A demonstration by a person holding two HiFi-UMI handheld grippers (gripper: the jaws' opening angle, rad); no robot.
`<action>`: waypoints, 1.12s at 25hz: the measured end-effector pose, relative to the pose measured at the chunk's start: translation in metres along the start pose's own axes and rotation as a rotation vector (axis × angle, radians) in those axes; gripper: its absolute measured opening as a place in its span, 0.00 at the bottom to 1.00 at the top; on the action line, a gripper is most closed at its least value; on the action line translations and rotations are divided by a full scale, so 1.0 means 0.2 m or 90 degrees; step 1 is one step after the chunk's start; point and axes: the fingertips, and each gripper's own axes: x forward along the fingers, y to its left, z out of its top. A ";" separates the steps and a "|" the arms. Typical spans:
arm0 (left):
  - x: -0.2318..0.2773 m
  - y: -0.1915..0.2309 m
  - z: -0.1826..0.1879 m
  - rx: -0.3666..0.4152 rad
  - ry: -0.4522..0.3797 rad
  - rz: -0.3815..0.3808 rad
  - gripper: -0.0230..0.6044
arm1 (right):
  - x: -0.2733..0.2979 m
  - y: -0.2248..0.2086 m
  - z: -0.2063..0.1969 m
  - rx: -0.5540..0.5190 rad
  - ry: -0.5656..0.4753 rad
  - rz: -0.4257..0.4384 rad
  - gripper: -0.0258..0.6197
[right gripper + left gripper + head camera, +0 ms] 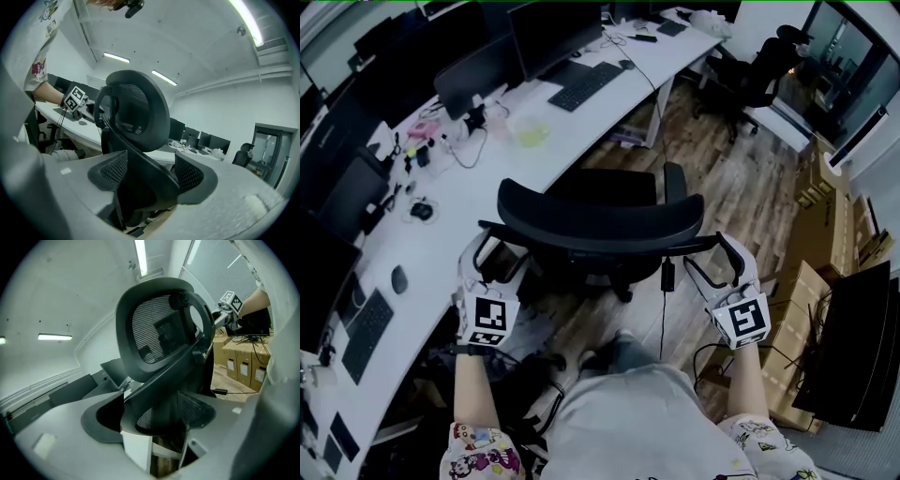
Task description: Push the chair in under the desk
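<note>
I'm holding the left gripper (152, 413) with its fingers (101, 416) spread wide and released. The dark curved frame of the chair (600, 223) is passing up through the gap between them, and neither textured pad is pressing on it. The right gripper (149, 174) is standing the same way, its fingers (190, 176) apart with the frame of the chair's back running up between them, nothing clenched. Looking down through the head view, I'm seeing the two grippers sitting at the ends of the backrest, the left one at its left end and the right one at its right end. Each is showing me the square pattern on its marker cube (487, 319). The chair is standing right in front of me with its back toward me and its seat facing the desk (455, 220), in the hollow of the long white curved top. The seat's front edge is lying close to the desk's edge, and I can't tell whether it is reaching under it. Beneath the chair the wooden floor (741, 187) is showing. On the desk a keyboard (586, 84) is lying in front of a dark monitor (558, 33), and a mouse (399, 278) is sitting nearer to me at the left. Cardboard boxes (802, 300) are standing on the floor to my right, and a second black chair (759, 80) is standing at the desk's far end.
</note>
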 end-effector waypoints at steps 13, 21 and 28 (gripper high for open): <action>0.12 0.12 -0.10 0.097 0.006 -0.028 0.55 | 0.06 -0.05 -0.10 0.002 0.025 0.037 0.53; 0.12 0.13 -0.09 0.105 0.009 -0.015 0.56 | 0.08 -0.04 -0.10 -0.031 0.017 0.050 0.52; 0.16 0.13 -0.07 0.098 0.024 -0.002 0.56 | 0.08 -0.07 -0.12 -0.024 0.008 0.069 0.51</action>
